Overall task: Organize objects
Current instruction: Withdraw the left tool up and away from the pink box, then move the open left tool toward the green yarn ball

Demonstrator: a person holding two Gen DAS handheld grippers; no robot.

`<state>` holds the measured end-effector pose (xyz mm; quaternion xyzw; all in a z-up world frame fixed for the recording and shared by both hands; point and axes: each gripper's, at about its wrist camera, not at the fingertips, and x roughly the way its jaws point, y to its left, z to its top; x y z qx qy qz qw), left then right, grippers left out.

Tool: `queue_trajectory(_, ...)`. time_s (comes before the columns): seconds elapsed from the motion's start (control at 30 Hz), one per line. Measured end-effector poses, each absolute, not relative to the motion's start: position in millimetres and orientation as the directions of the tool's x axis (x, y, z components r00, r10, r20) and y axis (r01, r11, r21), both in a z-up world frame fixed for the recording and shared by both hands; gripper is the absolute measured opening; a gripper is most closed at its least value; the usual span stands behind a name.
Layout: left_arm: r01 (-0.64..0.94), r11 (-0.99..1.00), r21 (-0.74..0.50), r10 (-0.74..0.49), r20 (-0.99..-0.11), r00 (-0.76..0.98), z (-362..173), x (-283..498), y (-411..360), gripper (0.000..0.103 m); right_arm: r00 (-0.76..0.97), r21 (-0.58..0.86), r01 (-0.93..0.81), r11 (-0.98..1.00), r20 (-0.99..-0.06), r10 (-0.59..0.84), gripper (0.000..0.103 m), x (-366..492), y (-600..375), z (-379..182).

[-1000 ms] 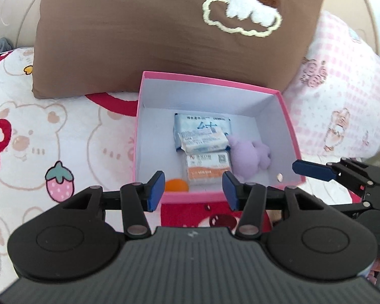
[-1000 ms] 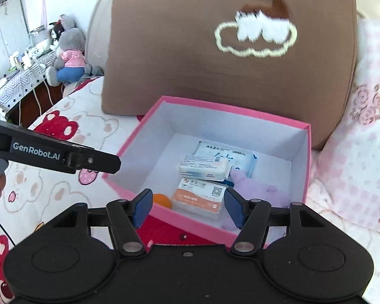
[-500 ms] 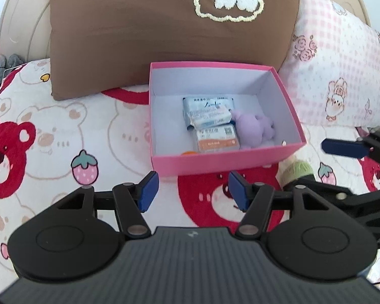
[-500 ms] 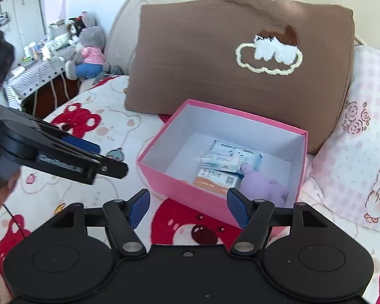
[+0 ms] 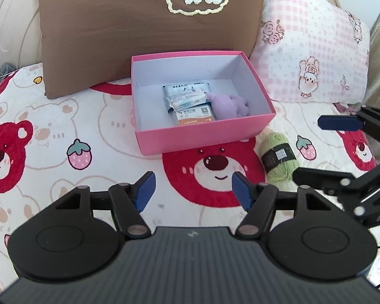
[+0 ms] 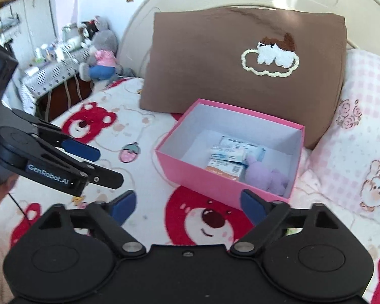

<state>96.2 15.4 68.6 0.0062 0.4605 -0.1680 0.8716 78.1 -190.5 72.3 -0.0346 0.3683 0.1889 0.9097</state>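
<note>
A pink box [image 5: 202,136] [image 6: 197,174] sits on the bear-print bedspread, holding tissue packs [image 5: 187,96] [image 6: 230,152] and a purple plush toy [image 5: 230,105] [image 6: 268,177]. A green yarn ball [image 5: 278,157] with a black label lies on the bed right of the box. My left gripper [image 5: 192,190] hovers in front of the box, jaws opening, nothing between them. My right gripper [image 6: 187,205] is also short of the box, jaws opening wide and empty. Each gripper shows at the edge of the other's view.
A brown pillow [image 5: 144,25] [image 6: 240,63] leans on the headboard behind the box, a pink checked pillow [image 5: 311,45] to its right. A grey plush toy [image 6: 101,55] sits by a cluttered side table at far left.
Both grippers have drawn back and up from the box, which now looks smaller and farther. Both pairs of jaws stand wider. The yarn ball has come into the left wrist view.
</note>
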Motion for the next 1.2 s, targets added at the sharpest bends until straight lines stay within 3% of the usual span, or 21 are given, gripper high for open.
queue_trajectory(0.1, 0.306, 0.940, -0.152, -0.298, -0.801, 0.518, 70, 89, 18, 0.075, 0.657, 0.069, -0.371, 0.926, -0.686, 0.314, 0.097, 70, -191, 73)
queue_trajectory(0.17, 0.306, 0.936, -0.175, -0.316, -0.801, 0.509, 70, 85, 20, 0.087, 0.648, 0.064, -0.368, 0.928, -0.698, 0.305, 0.098, 67, -192, 71)
queue_trajectory(0.47, 0.333, 0.927, -0.170, -0.317, -0.831, 0.458, 60, 67, 13, 0.101, 0.559, 0.198, -0.388, 0.900, -0.726, 0.401, 0.101, 62, -206, 67)
queue_trajectory(0.57, 0.329, 0.926, -0.187, -0.325, -0.837, 0.441, 55, 65, 11, 0.101, 0.515, 0.276, -0.402, 0.873, -0.720, 0.465, 0.103, 58, -214, 68)
queue_trajectory(1.2, 0.324, 0.910, -0.258, -0.367, -0.865, 0.344, 20, 64, -19, 0.103, 0.429, 0.234, -0.348, 0.908, -0.822, 0.376, 0.103, 41, -237, 29)
